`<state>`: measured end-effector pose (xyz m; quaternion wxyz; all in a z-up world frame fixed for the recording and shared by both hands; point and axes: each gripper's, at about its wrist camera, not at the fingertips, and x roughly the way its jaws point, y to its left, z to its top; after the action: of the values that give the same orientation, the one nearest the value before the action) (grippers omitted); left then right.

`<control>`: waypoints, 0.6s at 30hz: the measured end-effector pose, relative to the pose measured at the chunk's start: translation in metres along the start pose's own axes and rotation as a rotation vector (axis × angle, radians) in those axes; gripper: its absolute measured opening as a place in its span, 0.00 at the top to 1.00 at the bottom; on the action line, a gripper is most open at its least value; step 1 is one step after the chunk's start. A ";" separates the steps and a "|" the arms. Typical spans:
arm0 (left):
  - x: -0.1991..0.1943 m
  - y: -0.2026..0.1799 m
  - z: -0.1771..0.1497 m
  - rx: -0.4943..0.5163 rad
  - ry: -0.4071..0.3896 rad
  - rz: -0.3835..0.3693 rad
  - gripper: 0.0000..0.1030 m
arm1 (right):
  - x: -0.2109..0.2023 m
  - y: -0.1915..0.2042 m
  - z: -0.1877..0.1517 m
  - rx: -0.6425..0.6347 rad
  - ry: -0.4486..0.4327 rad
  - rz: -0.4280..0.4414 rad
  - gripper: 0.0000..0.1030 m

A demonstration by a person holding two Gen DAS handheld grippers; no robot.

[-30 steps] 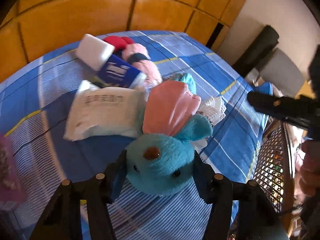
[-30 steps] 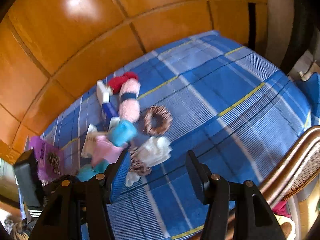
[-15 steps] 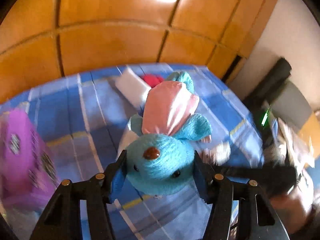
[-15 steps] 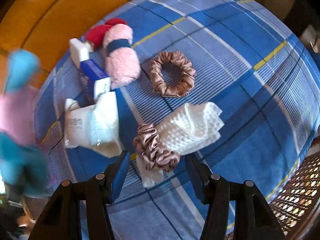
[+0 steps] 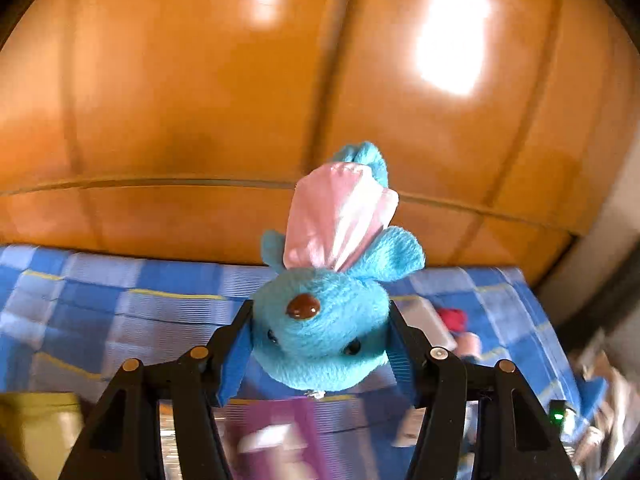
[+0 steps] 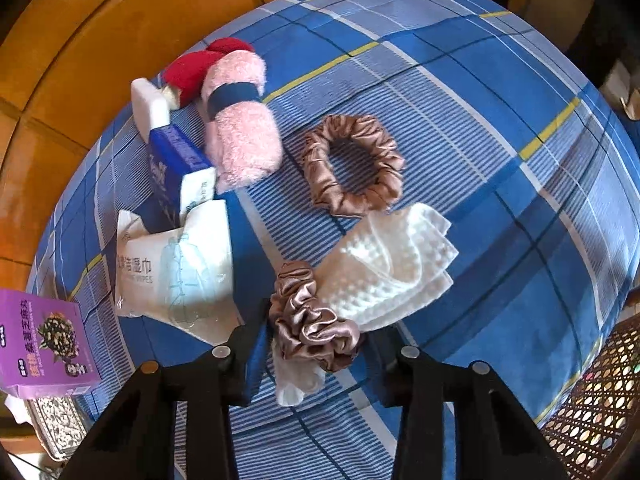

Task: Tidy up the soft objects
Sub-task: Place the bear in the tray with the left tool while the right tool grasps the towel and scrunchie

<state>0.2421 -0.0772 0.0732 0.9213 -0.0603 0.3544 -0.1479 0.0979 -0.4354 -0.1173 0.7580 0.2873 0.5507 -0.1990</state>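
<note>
A turquoise plush toy (image 5: 320, 340) with a brown nose and a pink satin back is clamped by its head between the two blue-padded fingers of the left gripper (image 5: 320, 344). The toy is lifted above the blue plaid bedspread (image 5: 100, 308), its body pointing forward and away from the gripper toward an orange wooden panel wall (image 5: 200, 100). Below the gripper a purple shape shows only as a blur.

The right gripper (image 6: 316, 352) has its fingers spread wide and holds nothing. Between its fingertips, closer to the left finger, lies a bunched mauve satin scrunchie (image 6: 312, 326) on the bedspread, resting over one end of a white waffle cloth (image 6: 384, 268) that stretches forward and to the right. Farther ahead lies a brown satin ring scrunchie (image 6: 352, 164), touching the cloth's far edge. Forward and to the left sit a white wet-wipes pack (image 6: 176, 272), a blue tissue pack (image 6: 176, 168), a rolled pink towel (image 6: 240, 128) with a dark band, a red fabric item (image 6: 196, 66) and a white block (image 6: 150, 106). At far left lies a purple box (image 6: 44, 344). A woven cane surface (image 6: 592, 412) shows at lower right.
</note>
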 end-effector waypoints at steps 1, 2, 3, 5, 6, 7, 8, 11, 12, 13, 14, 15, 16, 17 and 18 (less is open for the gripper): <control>-0.009 0.020 -0.002 -0.020 -0.021 0.029 0.41 | 0.001 0.006 0.000 -0.010 0.000 -0.004 0.60; -0.016 0.035 -0.006 -0.037 -0.035 0.054 0.40 | 0.000 0.009 -0.001 -0.023 -0.002 -0.008 0.60; -0.027 0.058 -0.011 -0.067 -0.050 0.078 0.40 | 0.001 0.012 -0.002 -0.035 -0.002 -0.010 0.61; -0.045 0.088 -0.023 -0.099 -0.072 0.125 0.40 | 0.001 0.019 -0.006 -0.053 -0.004 -0.018 0.61; -0.053 0.103 -0.032 -0.111 -0.078 0.149 0.40 | 0.001 0.021 -0.007 -0.057 -0.005 -0.021 0.61; -0.059 0.115 -0.041 -0.121 -0.081 0.164 0.40 | 0.001 0.022 -0.009 -0.062 -0.005 -0.020 0.61; -0.067 0.126 -0.051 -0.131 -0.084 0.178 0.40 | 0.001 0.024 -0.010 -0.065 -0.005 -0.021 0.61; -0.090 0.161 -0.083 -0.169 -0.081 0.235 0.40 | 0.001 0.027 -0.012 -0.071 -0.005 -0.026 0.61; -0.094 0.173 -0.092 -0.189 -0.076 0.246 0.40 | 0.001 0.029 -0.013 -0.077 -0.005 -0.031 0.61; -0.100 0.184 -0.106 -0.217 -0.070 0.253 0.40 | 0.002 0.032 -0.015 -0.083 -0.006 -0.036 0.61; -0.104 0.191 -0.115 -0.241 -0.065 0.257 0.40 | 0.004 0.041 -0.017 -0.089 -0.006 -0.042 0.61; -0.110 0.202 -0.130 -0.274 -0.058 0.269 0.39 | 0.005 0.045 -0.018 -0.097 -0.007 -0.048 0.61; -0.116 0.210 -0.143 -0.300 -0.053 0.279 0.39 | 0.011 0.049 -0.018 -0.104 -0.008 -0.055 0.61; -0.117 0.215 -0.151 -0.318 -0.051 0.285 0.39 | 0.018 0.052 -0.016 -0.108 -0.009 -0.061 0.61; -0.122 0.224 -0.164 -0.354 -0.049 0.298 0.39 | 0.018 0.055 -0.017 -0.114 -0.010 -0.068 0.61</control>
<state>0.0976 0.1731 -0.0193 0.9163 -0.1717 0.3575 0.0557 0.1250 -0.3822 -0.1268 0.7686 0.2237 0.5669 -0.1944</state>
